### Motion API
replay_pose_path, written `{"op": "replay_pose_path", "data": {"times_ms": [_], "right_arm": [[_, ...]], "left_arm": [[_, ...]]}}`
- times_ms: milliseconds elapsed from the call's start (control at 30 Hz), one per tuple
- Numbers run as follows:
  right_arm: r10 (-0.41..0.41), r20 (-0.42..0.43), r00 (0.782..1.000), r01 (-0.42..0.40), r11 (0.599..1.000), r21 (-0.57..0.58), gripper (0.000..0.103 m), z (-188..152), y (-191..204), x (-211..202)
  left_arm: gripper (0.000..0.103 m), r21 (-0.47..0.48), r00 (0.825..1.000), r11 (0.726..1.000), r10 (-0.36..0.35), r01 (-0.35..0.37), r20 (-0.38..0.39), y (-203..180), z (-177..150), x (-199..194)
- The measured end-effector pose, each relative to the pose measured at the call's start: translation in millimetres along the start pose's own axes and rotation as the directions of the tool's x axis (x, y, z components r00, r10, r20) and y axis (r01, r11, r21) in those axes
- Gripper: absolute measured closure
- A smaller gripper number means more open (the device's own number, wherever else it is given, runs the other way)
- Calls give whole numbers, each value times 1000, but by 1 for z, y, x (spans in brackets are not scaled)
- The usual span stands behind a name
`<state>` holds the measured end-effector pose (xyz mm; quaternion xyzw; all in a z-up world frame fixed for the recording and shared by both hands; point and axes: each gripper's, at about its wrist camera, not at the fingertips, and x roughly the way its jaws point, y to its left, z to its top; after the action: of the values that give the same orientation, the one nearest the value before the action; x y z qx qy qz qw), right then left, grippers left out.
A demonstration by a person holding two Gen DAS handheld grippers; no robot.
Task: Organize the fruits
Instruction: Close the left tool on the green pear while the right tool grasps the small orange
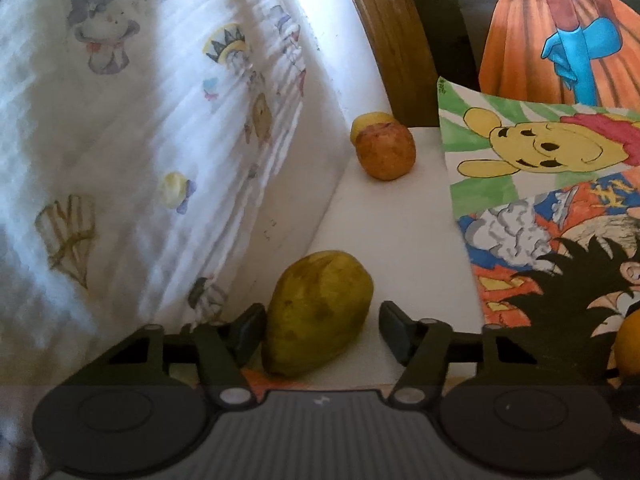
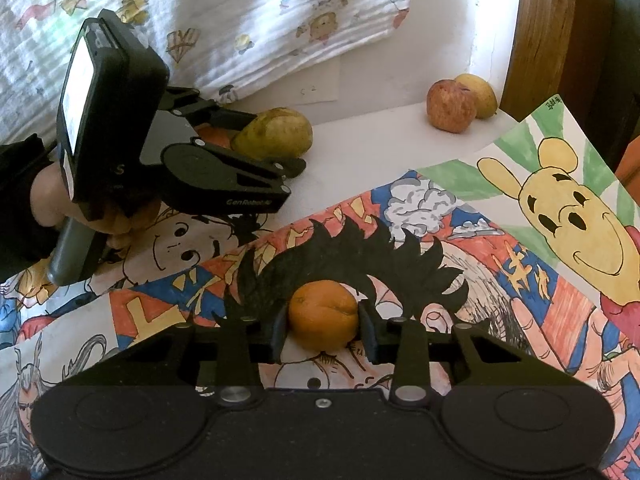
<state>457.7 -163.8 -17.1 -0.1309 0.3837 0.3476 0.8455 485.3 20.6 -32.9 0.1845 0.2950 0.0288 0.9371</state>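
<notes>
Closest to our right wrist cam is the orange, sitting between the fingers of our right gripper, and both pads look pressed up against its sides, so we'd call that a narrow grip on the fruit. It's hovering or resting right over the colored cartoon drawings spread on the white table; we can't tell if the orange is touching the paper.

Over on our left, the left gripper is spread wide around the greenish-yellow pear. One finger pad is right against the pear's side, the other sits apart from it with a clear gap. From the right cam you can see a hand wrapped around the handle, the tool angled down and forward, fingers level with the pear at the table's edge by the printed cloth.

Further back, a red apple sits near the wooden frame, with a yellow fruit touching it from behind. Both are well apart from the pear.
</notes>
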Motion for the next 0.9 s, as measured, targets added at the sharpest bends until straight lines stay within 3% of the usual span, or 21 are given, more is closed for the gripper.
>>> {"op": "replay_pose_path", "data": {"times_ms": [100,467,900], "right_arm": [[0,0,1000,0,1000,-1,64,0,0,0],[0,0,1000,0,1000,-1,64,0,0,0],[-5,23,1000,4,1000,31,64,0,-6,0]], "left_arm": [[44,8,1000,1000,12,-12,-6,-1,0,-1],[46,2,1000,1000,-9,9,-27,0,1,-8],[46,-9,992,993,-120,120,-45,-6,-6,-36]]}}
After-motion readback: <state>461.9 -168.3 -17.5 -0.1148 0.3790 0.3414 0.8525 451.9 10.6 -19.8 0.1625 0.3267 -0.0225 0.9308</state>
